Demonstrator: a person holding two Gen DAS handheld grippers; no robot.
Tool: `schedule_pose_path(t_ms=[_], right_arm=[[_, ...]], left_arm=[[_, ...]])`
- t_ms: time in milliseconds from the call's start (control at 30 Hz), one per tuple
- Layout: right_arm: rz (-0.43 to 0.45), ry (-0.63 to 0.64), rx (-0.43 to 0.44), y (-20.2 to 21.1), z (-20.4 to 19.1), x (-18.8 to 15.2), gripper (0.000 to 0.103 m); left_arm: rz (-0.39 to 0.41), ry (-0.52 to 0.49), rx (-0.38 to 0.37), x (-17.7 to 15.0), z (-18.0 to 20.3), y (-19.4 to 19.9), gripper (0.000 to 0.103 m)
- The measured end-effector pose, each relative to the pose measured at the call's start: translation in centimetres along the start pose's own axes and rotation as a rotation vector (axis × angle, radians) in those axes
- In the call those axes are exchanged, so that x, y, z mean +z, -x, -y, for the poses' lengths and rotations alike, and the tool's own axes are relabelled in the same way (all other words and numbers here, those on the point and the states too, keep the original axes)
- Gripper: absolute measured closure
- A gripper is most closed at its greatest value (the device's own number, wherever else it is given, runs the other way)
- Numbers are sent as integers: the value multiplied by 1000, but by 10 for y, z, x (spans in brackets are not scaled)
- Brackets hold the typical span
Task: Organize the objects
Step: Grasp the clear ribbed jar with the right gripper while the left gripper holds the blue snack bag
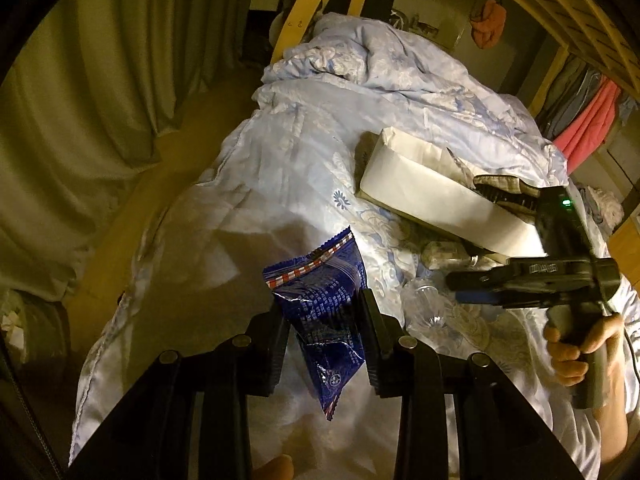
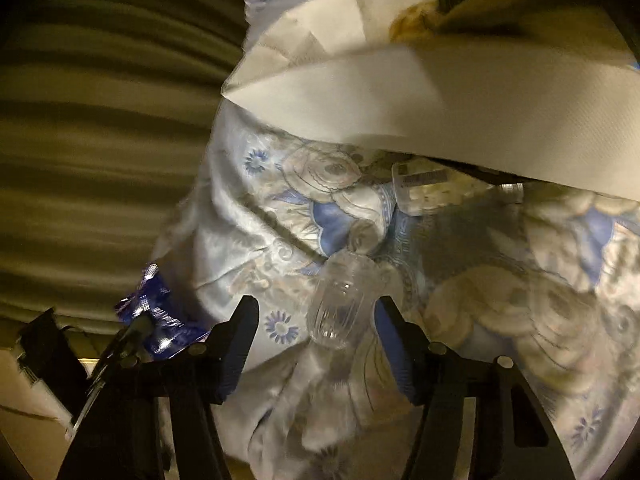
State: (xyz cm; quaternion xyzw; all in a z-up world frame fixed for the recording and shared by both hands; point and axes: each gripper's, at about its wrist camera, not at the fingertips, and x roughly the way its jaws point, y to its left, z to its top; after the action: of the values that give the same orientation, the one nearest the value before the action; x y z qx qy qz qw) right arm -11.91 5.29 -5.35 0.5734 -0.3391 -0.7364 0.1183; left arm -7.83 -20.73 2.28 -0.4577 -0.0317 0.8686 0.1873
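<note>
My left gripper is shut on a blue snack packet and holds it above the bed quilt. The packet also shows at the lower left of the right wrist view. My right gripper is open, with a clear plastic bottle lying on the quilt between its fingers. In the left wrist view the right gripper sits at the right, near the clear bottle. A white open box lies on the quilt beyond it, and it also shows in the right wrist view.
A second bottle with a label lies partly under the box. Cloth items sit inside the box. Olive curtains hang on the left. A wooden bed frame and hanging clothes are at the back.
</note>
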Motion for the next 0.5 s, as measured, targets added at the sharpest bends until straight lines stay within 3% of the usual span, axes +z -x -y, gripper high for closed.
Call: schedule_pose_path(t_ms=[200, 333, 500], right_arm=[[-89, -52, -55, -34, 3, -5, 48], [-74, -56, -67, -48, 10, -9, 62], [-42, -45, -17, -43, 16, -15, 62]], left_arm=[[14, 23, -7, 0, -2, 4, 70], [21, 35, -12, 1, -2, 7, 70], [35, 29, 15, 2, 1, 10, 70]])
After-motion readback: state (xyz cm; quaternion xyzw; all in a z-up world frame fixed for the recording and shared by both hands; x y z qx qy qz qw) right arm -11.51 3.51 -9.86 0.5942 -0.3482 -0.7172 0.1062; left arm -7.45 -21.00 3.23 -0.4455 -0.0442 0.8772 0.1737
